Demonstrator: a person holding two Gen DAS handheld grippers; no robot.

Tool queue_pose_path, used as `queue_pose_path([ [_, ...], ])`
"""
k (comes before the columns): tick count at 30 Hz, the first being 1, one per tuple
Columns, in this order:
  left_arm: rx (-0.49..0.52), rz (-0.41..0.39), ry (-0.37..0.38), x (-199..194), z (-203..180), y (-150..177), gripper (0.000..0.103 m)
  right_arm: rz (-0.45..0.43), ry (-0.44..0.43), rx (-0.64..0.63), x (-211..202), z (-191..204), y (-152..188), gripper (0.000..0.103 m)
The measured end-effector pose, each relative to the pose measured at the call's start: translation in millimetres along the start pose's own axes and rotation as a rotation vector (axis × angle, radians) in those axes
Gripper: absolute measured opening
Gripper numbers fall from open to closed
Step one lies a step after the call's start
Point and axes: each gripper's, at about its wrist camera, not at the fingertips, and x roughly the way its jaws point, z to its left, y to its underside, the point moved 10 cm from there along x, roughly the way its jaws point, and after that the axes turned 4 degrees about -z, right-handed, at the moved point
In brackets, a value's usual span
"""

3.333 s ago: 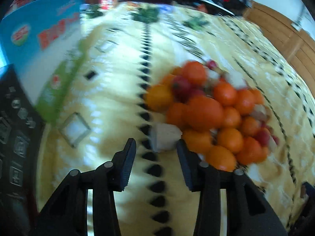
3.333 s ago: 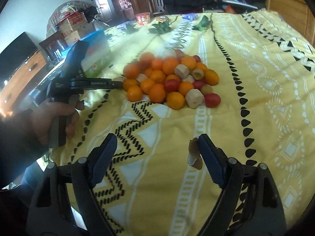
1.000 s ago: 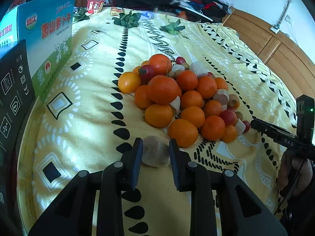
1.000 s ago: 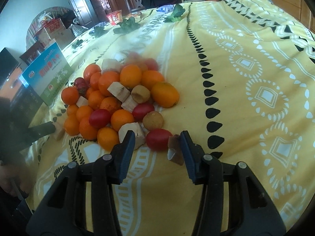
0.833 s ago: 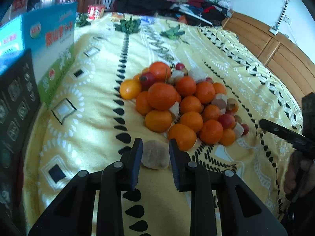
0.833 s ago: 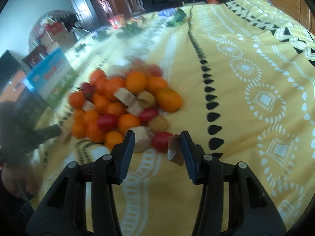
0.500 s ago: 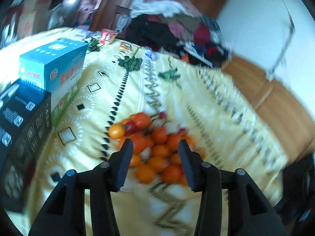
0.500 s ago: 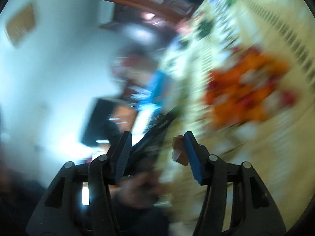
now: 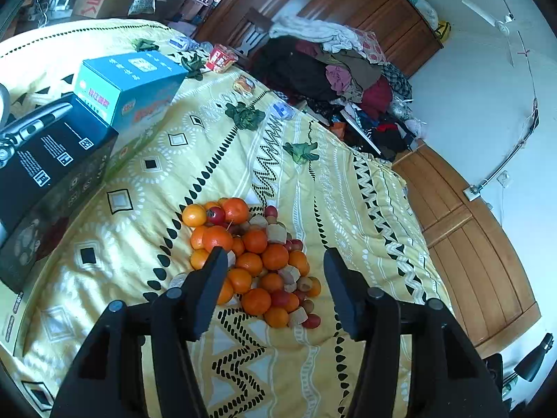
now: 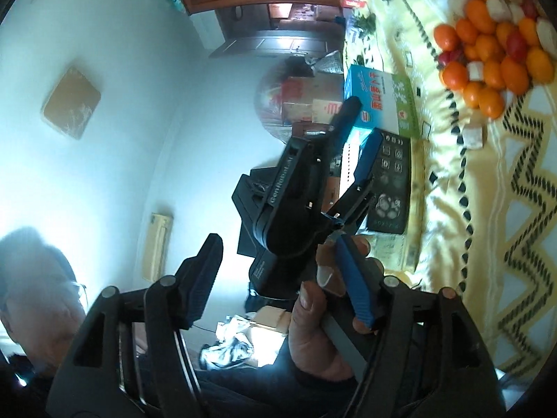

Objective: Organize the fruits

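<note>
- Left black two-finger gripper (image 9: 273,287): jaws spread wide, nothing between them, held above the mixed heap of orange citrus, small red fruits and pale beige chunks (image 9: 256,261).
- Heap sits mid-bed on the yellow patterned bedspread (image 9: 348,181), toward the left edge; one pale chunk (image 9: 177,280) apart at heap's near-left side, partly hidden behind the left finger.
- Right black gripper with blue pads (image 10: 285,278): jaws apart, nothing gripped; turned away from the bed, looking at the left hand (image 10: 320,320) on the other gripper's handle.
- "GenRobot.AI" printed on that handle body; smaller print below too small to read.
- Teal-and-green carton with red Chinese lettering (image 9: 128,87) at bedspread's left edge; characters not legible.
- Black box with white icons and QR codes (image 9: 52,160) just beside it, cut off by frame edge.
- Face lower left in right wrist view, blurred.
</note>
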Motion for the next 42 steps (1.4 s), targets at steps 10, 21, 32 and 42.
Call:
queue_pose_path([
  [10, 0.079, 0.007, -0.055, 3.4, 1.1, 8.6, 0.060, 0.030, -0.066, 0.066, 4.2, 9.7, 15.3, 0.083],
  [21, 0.031, 0.011, 0.011, 5.6, 2.8, 2.1, 0.071, 0.059, -0.118, 0.031, -3.7, 21.8, 16.6, 0.083],
  [32, 0.062, 0.018, 0.008, 9.7, 10.2, 1.7, 0.075, 0.072, -0.031, -0.068, -9.9, 13.0, 16.0, 0.095],
  [42, 0.285, 0.062, -0.152, 23.4, 63.4, 27.3, 0.075, -0.073, 1.232, -0.788, -108.2, -104.2, -80.4, 0.065],
])
